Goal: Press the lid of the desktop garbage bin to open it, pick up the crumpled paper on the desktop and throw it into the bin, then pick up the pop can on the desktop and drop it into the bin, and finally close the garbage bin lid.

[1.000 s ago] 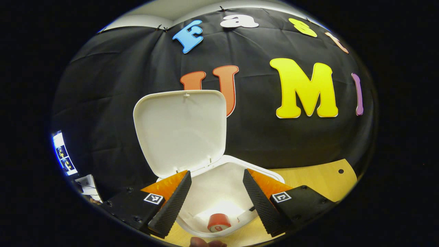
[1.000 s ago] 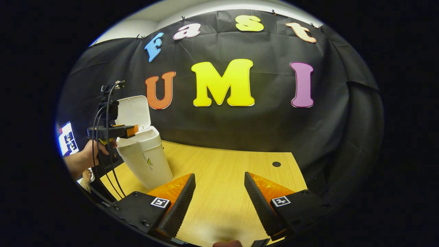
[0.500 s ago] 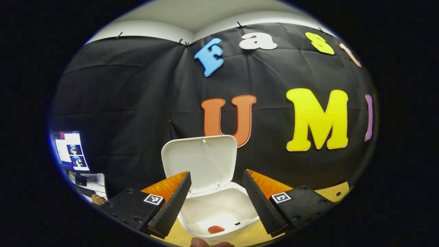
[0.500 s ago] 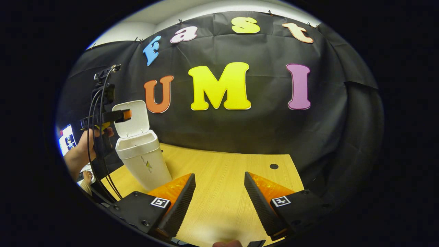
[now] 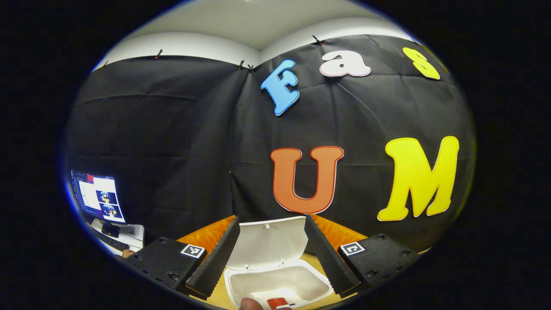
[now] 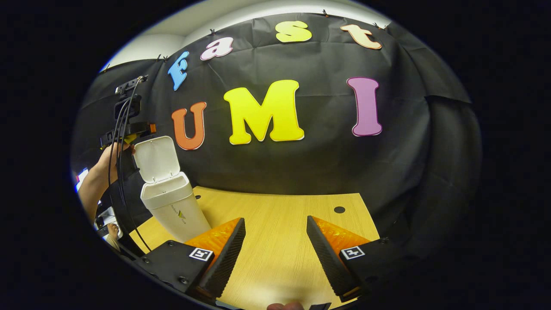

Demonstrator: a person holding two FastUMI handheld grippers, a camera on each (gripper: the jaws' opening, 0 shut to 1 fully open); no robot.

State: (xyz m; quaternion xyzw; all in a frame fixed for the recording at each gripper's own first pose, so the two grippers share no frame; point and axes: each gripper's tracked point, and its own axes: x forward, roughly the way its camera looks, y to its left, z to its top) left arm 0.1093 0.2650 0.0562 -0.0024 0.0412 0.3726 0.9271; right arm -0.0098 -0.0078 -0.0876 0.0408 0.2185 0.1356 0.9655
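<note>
The white garbage bin (image 6: 174, 206) stands on the wooden desk at the left of the right gripper view, its lid (image 6: 156, 159) raised upright. In the left gripper view I look down on the bin's rim (image 5: 279, 273) and lid (image 5: 269, 242); a red pop can (image 5: 277, 302) lies inside at the bottom. My left gripper (image 5: 270, 254) is open and empty, raised above the bin. It also appears far off as the left gripper (image 6: 129, 128) level with the lid's top, held by a hand (image 6: 108, 157). My right gripper (image 6: 275, 254) is open and empty over the bare desk (image 6: 275, 224).
A monitor (image 5: 98, 196) and a keyboard sit beyond the desk's left side. Cables (image 6: 118, 172) hang from the left gripper beside the bin. A small round hole (image 6: 339, 209) marks the desk's far right. A fingertip (image 5: 249, 305) shows at the bottom edge.
My left gripper has risen away from the bin opening, so bin and can sink low in its view. The right gripper has drifted slightly. Both stayed open.
</note>
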